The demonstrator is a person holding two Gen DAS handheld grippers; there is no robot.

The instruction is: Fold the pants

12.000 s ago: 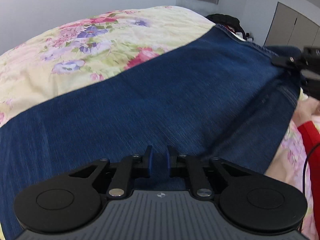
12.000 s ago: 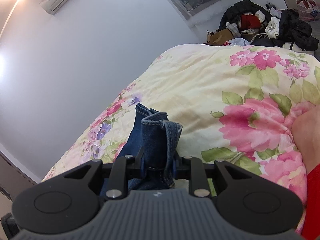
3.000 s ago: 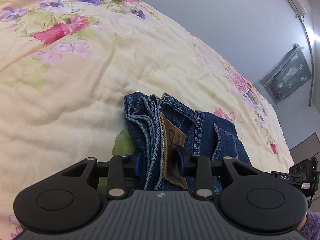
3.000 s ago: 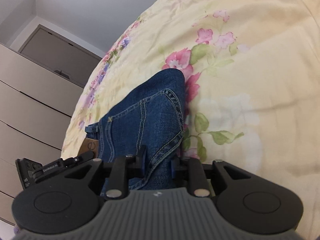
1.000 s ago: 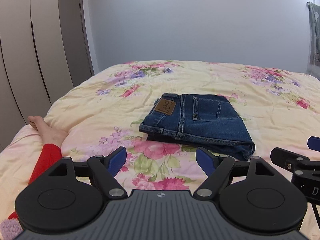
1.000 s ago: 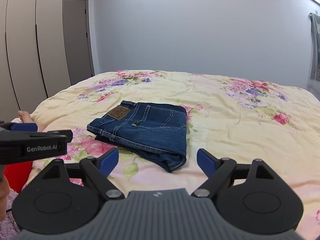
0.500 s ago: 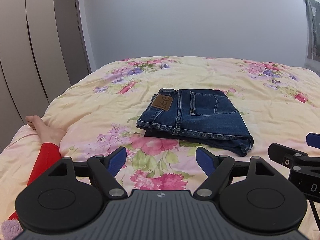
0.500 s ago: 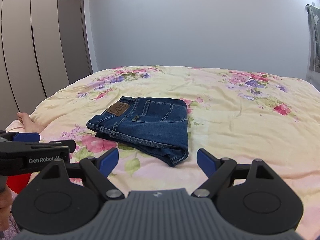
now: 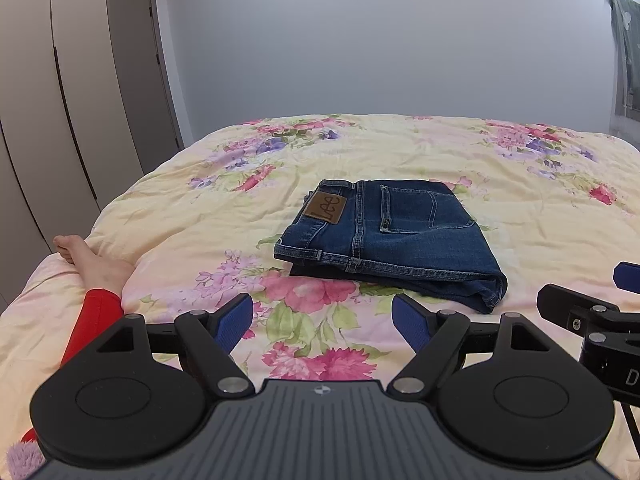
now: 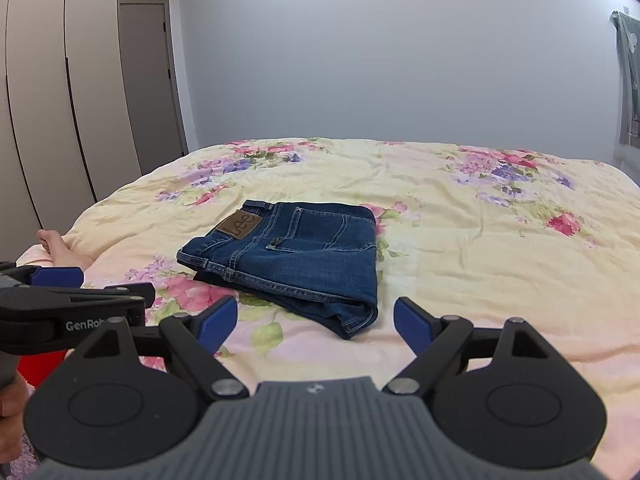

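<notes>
The dark blue jeans (image 9: 394, 238) lie folded into a compact rectangle on the floral bedspread (image 9: 540, 208), brown label patch up at the left. They also show in the right wrist view (image 10: 294, 258). My left gripper (image 9: 323, 324) is open and empty, held back from the jeans' near edge. My right gripper (image 10: 316, 324) is open and empty, also short of the jeans. The right gripper's tip shows at the right edge of the left wrist view (image 9: 588, 312). The left gripper shows at the left of the right wrist view (image 10: 60, 300).
A bare foot (image 9: 86, 258) and a red trouser leg (image 9: 90, 326) rest on the bed's left edge. Wardrobe doors (image 9: 48, 92) and a grey door (image 9: 138, 68) stand at the left. A plain wall is behind the bed.
Both grippers, open and empty, have shifted slightly; the jeans sit a little lower and nearer in both views. The jeans have not moved on the bed.
</notes>
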